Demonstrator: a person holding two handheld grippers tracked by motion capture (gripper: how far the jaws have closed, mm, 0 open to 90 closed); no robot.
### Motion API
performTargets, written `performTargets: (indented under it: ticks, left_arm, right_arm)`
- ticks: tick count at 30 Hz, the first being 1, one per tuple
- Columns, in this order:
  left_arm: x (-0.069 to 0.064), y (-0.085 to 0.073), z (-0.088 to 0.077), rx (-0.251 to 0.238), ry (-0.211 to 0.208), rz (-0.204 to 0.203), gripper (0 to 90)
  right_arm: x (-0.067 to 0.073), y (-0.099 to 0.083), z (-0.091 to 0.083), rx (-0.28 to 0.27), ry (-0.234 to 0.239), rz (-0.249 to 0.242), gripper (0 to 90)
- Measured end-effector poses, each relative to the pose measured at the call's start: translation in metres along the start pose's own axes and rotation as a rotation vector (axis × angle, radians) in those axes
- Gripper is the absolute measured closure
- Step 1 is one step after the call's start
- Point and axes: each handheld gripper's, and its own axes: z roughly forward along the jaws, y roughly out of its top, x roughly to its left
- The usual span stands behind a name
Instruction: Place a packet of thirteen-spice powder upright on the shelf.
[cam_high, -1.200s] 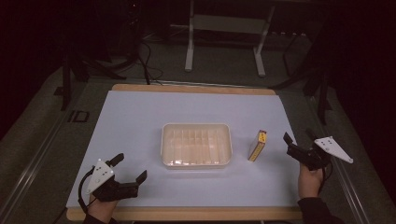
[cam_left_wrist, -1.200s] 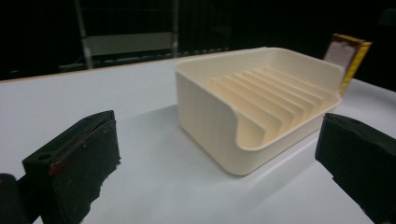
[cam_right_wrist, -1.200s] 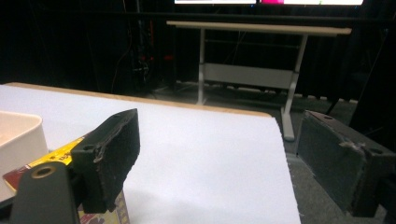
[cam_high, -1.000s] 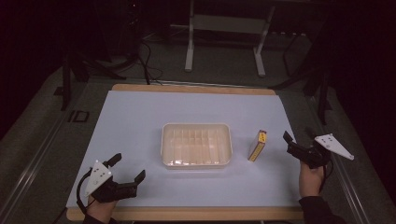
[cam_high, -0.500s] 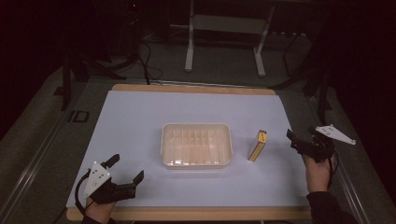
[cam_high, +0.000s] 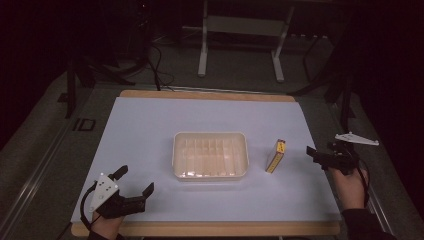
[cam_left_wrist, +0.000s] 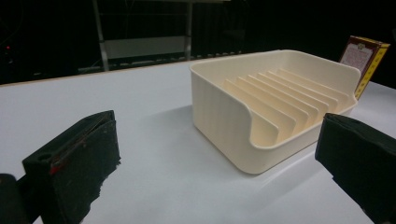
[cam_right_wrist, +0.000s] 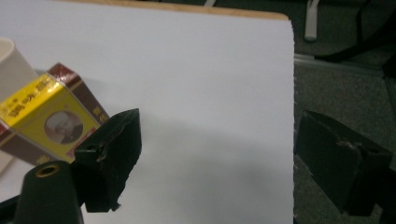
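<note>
Lower left of the high view, the left tool (cam_high: 135, 181) rests spread and empty. At the right edge, the right tool (cam_high: 316, 153), jaws wide and lately narrowing a little with nothing between them, faces the small yellow box (cam_high: 276, 156) standing on the worktop (cam_high: 150, 125) beside the cream tray (cam_high: 210, 137). Likely light, crushable cardboard; pinch its broad faces gently.

Smooth plastic tray (cam_left_wrist: 261, 107); printed cardboard box (cam_right_wrist: 44, 116)
</note>
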Motion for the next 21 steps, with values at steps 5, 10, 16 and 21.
performTargets:
  ticks: [5,10,16,21]
  left_arm:
    - [-0.001,0.000,0.000,0.001,-0.007,0.005,0.0]
    - [-0.001,0.000,0.001,0.003,-0.013,0.016,0.0]
    - [-0.003,-0.001,0.003,0.027,-0.008,0.037,0.0]
    - [-0.002,-0.001,0.003,0.029,0.002,0.036,0.0]
  right_arm:
    - [-0.001,0.002,-0.002,0.078,0.030,-0.019,15.0]
    - [0.000,0.003,-0.003,0.163,0.080,-0.045,14.6]
    - [0.002,0.003,0.000,0.273,0.123,-0.088,14.6]
    - [0.003,-0.002,0.007,0.407,0.176,-0.099,14.5]
